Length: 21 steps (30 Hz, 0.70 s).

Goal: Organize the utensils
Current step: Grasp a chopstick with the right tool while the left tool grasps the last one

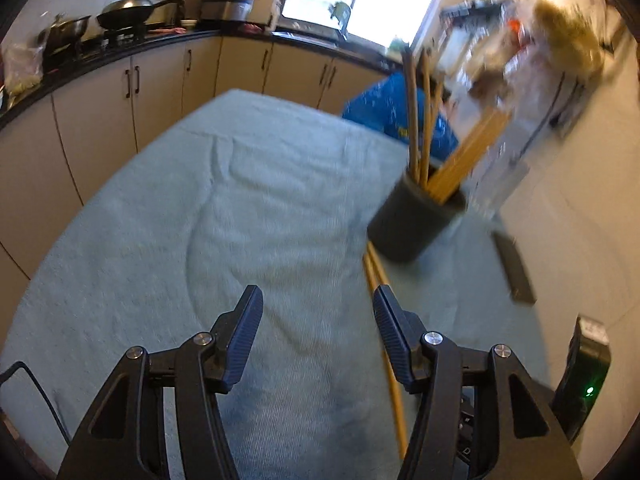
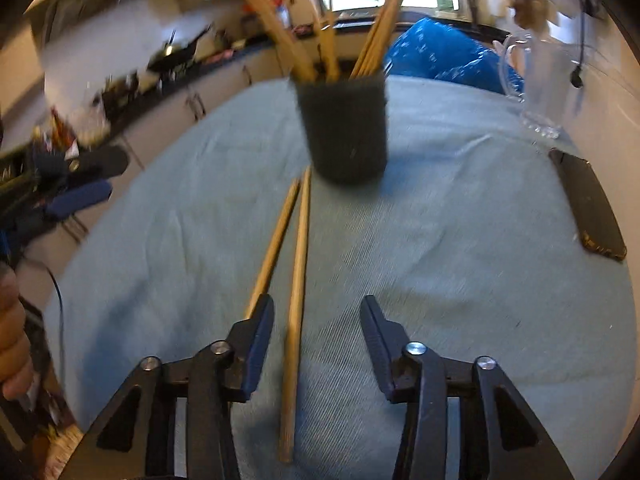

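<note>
A dark round cup [image 2: 344, 132] stands on the light green cloth [image 2: 440, 240] and holds several wooden chopsticks [image 2: 380, 36]. The cup also shows in the left wrist view [image 1: 412, 220], to the right. Two loose wooden chopsticks [image 2: 298, 280] lie on the cloth in front of the cup; one runs between the right gripper's fingers, the other passes by its left finger. My right gripper [image 2: 318, 308] is open above them. My left gripper [image 1: 318, 300] is open and empty; the loose chopsticks [image 1: 384, 340] lie by its right finger.
A dark phone [image 2: 588, 204] lies on the cloth at the right, and a clear glass jug [image 2: 540, 80] stands behind it. A blue bag [image 2: 448, 56] sits past the table's far edge. Kitchen cabinets [image 1: 120, 92] with pans run along the left.
</note>
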Each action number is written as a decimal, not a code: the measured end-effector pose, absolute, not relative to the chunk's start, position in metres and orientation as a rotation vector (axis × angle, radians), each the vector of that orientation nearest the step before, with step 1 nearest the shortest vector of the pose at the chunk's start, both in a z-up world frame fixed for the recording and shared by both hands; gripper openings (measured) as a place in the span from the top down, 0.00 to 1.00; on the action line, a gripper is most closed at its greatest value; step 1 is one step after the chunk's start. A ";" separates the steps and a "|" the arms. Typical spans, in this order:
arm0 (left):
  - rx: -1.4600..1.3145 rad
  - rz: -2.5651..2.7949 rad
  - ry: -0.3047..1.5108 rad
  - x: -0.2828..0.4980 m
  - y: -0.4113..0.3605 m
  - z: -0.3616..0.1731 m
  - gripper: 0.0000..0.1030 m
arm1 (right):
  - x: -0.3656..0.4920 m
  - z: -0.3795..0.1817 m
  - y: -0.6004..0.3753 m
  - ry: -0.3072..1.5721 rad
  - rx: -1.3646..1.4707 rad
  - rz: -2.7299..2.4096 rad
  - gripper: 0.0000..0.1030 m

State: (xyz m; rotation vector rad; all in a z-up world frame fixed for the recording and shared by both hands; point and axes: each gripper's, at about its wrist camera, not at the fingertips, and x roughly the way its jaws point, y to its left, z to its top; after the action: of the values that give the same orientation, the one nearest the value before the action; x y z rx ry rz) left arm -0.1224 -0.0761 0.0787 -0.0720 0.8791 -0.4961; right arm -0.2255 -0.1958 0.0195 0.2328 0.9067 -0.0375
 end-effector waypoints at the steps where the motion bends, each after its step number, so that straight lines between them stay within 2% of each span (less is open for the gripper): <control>1: -0.054 -0.502 0.888 -0.124 -0.080 0.074 0.45 | -0.225 0.016 -0.195 0.913 0.228 -0.041 0.58; 3: -0.021 -0.518 0.903 -0.128 -0.092 0.066 0.45 | -0.225 0.015 -0.193 0.908 0.200 -0.067 0.61; 4: -0.005 -0.524 0.913 -0.127 -0.097 0.062 0.45 | -0.225 0.014 -0.193 0.908 0.195 -0.080 0.68; 5: 0.008 -0.529 0.927 -0.129 -0.103 0.057 0.45 | -0.226 0.014 -0.196 0.913 0.197 -0.093 0.83; 6: 0.014 -0.532 0.934 -0.130 -0.107 0.055 0.45 | -0.228 0.014 -0.200 0.923 0.198 -0.115 0.89; 16: 0.210 -0.544 1.006 -0.139 -0.161 0.024 0.47 | -0.269 0.020 -0.226 0.954 0.260 -0.209 0.91; 17: 0.218 -0.544 1.020 -0.138 -0.164 0.020 0.60 | -0.272 0.021 -0.228 0.957 0.273 -0.212 0.91; 18: 0.242 -0.521 1.013 -0.140 -0.166 0.018 0.65 | -0.276 0.021 -0.231 0.961 0.289 -0.213 0.91; 19: 0.259 -0.507 1.001 -0.141 -0.167 0.018 0.84 | -0.280 0.022 -0.233 0.965 0.308 -0.211 0.91; 20: 0.265 -0.504 1.004 -0.141 -0.168 0.017 0.94 | -0.282 0.021 -0.235 0.968 0.320 -0.210 0.91; 21: 0.262 -0.505 1.012 -0.142 -0.166 0.018 0.94 | -0.286 0.021 -0.235 0.972 0.331 -0.209 0.91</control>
State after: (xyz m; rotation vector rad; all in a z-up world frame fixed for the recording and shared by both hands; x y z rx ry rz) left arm -0.1417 -0.1656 0.0180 0.2621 1.0121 -0.5052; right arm -0.2858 -0.2354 0.0213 0.3309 0.9715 -0.2088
